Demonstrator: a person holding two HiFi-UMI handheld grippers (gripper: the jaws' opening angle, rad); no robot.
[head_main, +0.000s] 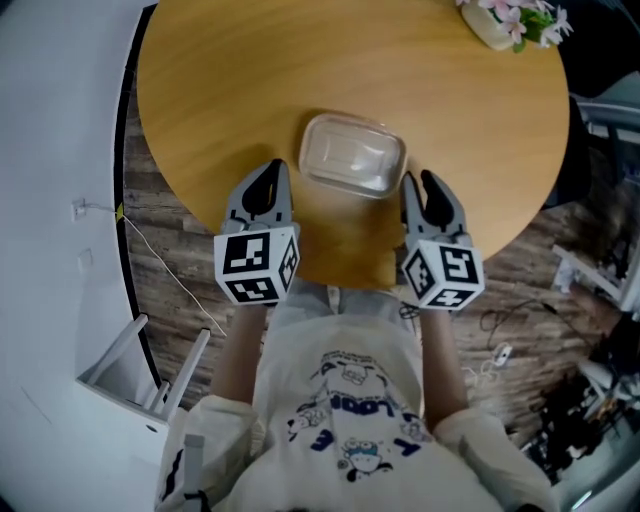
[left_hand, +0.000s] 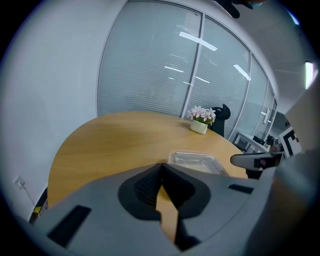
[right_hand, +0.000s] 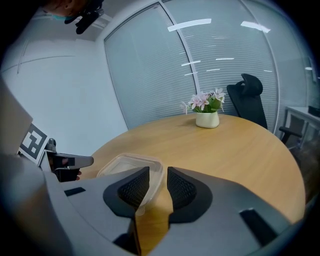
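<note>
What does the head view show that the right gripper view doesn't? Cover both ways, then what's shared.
Head view only: the person's printed shirt, the plank floor and a white cable. Right gripper view only: a black office chair, the blinds behind glass, and the narrow gap between the jaws of the right gripper. Both: the round table, the clear container and the flower pot.

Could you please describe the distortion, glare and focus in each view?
Head view: evenly lit and sharp, the round wooden table only mildly bent. Left gripper view: strong fisheye, dark corners, ceiling-light reflections on the glass partition. Right gripper view: same fisheye and reflections; the clear plastic container is sharp, the jaws slightly soft.
</note>
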